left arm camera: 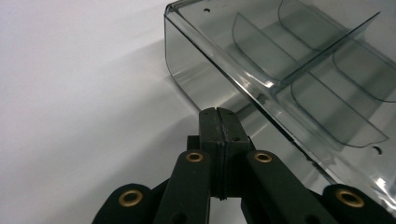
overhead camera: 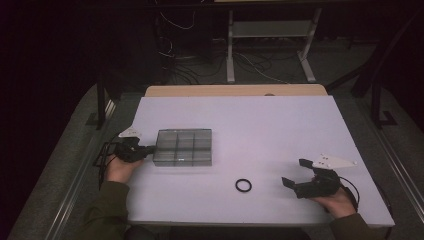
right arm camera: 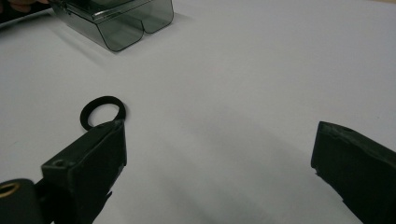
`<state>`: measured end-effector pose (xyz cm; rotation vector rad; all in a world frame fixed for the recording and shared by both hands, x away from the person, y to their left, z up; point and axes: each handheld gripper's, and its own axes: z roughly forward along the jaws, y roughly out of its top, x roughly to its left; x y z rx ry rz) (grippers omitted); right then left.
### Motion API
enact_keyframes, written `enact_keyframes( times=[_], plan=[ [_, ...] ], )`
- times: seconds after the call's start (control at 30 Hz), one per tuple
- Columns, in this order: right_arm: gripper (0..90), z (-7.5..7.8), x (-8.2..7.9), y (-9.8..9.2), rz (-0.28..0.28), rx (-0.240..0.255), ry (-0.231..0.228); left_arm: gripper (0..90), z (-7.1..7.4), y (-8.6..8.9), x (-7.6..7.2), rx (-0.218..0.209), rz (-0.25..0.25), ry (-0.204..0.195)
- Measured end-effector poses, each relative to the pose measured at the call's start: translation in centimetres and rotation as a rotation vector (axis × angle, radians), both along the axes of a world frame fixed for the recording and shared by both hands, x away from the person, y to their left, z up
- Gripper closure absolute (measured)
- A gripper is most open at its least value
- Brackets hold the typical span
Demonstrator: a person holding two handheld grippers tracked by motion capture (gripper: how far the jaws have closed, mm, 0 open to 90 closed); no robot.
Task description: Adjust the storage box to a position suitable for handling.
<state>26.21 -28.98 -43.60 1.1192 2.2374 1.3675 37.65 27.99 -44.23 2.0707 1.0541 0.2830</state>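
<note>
Smoky clear plastic divided box (overhead camera: 184, 146) sat left of centre, the left gripper (overhead camera: 150, 148) touching it with fingers pressed together. A push might slide it. The right gripper (overhead camera: 296, 172), fingers wide, might knock the black rubber ring (overhead camera: 243, 185) at lower centre across the white bench (overhead camera: 260, 125).

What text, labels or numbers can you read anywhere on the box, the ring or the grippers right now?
None can be read: no print shows on the clear divided box, the black ring, the white table, the left gripper or the right gripper.
</note>
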Motion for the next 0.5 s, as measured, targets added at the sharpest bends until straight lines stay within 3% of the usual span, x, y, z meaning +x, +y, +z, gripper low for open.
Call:
enact_keyframes(
  times=[0.5],
  plan=[
    [3.3, 0.0, 0.0, 0.0, 0.000, -0.001, -0.002, 88.8, 0.1, -1.7, 0.0, 0.012, -0.033, -0.011]
  ],
)
